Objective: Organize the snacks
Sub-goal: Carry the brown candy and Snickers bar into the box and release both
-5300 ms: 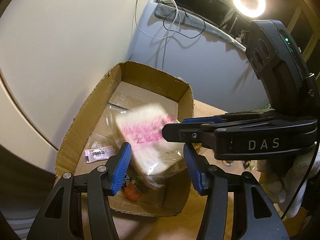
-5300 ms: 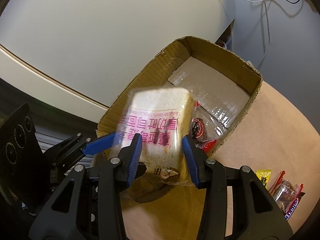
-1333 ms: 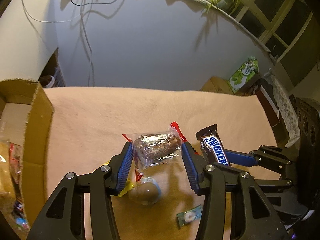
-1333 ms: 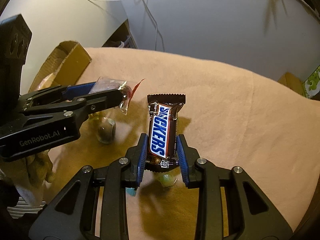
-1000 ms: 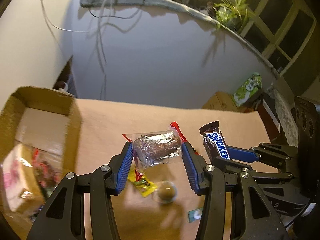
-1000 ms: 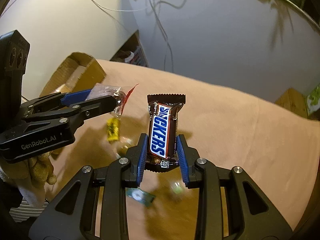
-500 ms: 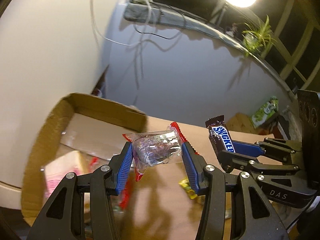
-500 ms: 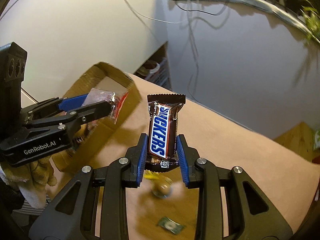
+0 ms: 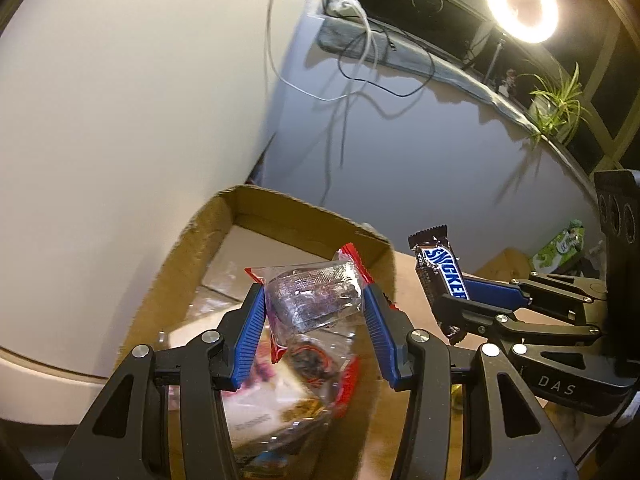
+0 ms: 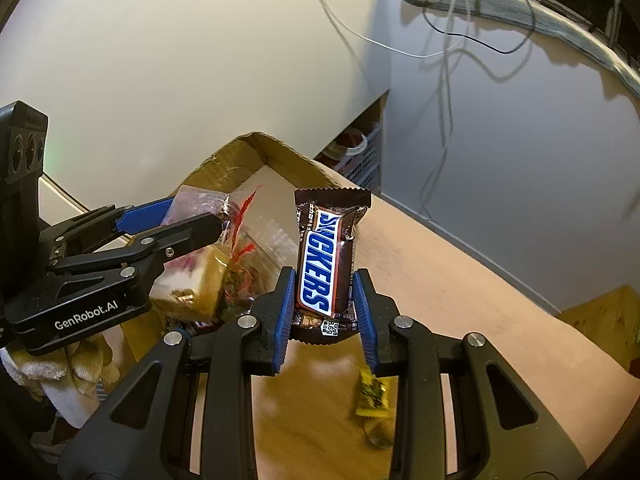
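Note:
My left gripper (image 9: 314, 320) is shut on a clear wrapped snack with red ends (image 9: 310, 300) and holds it above the open cardboard box (image 9: 188, 256). The box holds a wrapped bread loaf (image 10: 192, 284) and several other packets. My right gripper (image 10: 324, 316) is shut on a Snickers bar (image 10: 324, 260) held upright, just right of the box's near corner. The Snickers bar also shows in the left wrist view (image 9: 442, 276), right of the box. The left gripper shows in the right wrist view (image 10: 188, 220) over the box.
A small yellow candy (image 10: 374, 394) lies on the tan tabletop (image 10: 460, 288) under the right gripper. White and lavender walls with hanging cables (image 9: 344, 92) stand behind the box. A ring light (image 9: 520, 0) shines at upper right.
Both grippers have moved left from the loose snacks on the table toward the box. The left gripper's snack is now over the box; the Snickers bar is beside its corner.

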The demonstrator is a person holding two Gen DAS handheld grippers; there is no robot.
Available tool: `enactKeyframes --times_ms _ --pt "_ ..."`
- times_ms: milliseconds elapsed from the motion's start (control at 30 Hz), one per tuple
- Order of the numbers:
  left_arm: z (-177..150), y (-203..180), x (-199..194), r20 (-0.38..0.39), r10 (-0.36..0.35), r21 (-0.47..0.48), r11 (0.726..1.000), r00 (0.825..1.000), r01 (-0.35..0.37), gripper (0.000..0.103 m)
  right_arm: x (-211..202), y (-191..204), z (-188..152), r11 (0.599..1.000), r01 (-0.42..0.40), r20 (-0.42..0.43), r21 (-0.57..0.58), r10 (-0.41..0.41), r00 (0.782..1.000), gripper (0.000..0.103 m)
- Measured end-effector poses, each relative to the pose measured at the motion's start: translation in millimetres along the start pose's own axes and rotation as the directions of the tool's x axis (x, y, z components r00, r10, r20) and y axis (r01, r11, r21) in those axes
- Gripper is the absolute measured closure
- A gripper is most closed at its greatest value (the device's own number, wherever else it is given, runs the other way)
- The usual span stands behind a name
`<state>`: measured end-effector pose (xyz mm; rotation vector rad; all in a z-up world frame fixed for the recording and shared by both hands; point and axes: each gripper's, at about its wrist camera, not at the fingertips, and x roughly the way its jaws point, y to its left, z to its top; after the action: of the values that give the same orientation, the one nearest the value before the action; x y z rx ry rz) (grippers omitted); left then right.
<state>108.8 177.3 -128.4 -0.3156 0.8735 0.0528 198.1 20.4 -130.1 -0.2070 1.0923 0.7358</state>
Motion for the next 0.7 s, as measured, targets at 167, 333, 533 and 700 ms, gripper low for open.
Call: enactKeyframes --times_ms 167,333,533,700 --pt "0 11 1 -0.002 0.017 -0.017 1.0 1.0 -0.017 0.055 12 10 9 1.0 -0.009 -0.014 -0.008 0.009 1.0 0.072" --pt "2 22 3 -0.011 0.019 -0.046 0.999 1.0 -0.02 0.054 27 18 16 1.0 -0.013 -0.031 -0.012 0.013 0.999 0.072" --pt "4 27 4 -0.014 0.022 -0.055 0.998 1.0 -0.023 0.053 44 27 20 1.0 -0.014 -0.051 -0.023 0.013 0.999 0.072" --pt "7 30 7 -0.02 0.028 -0.063 0.998 0.999 -0.029 0.049 49 30 23 0.999 -0.005 -0.054 -0.033 0.004 0.999 0.072"
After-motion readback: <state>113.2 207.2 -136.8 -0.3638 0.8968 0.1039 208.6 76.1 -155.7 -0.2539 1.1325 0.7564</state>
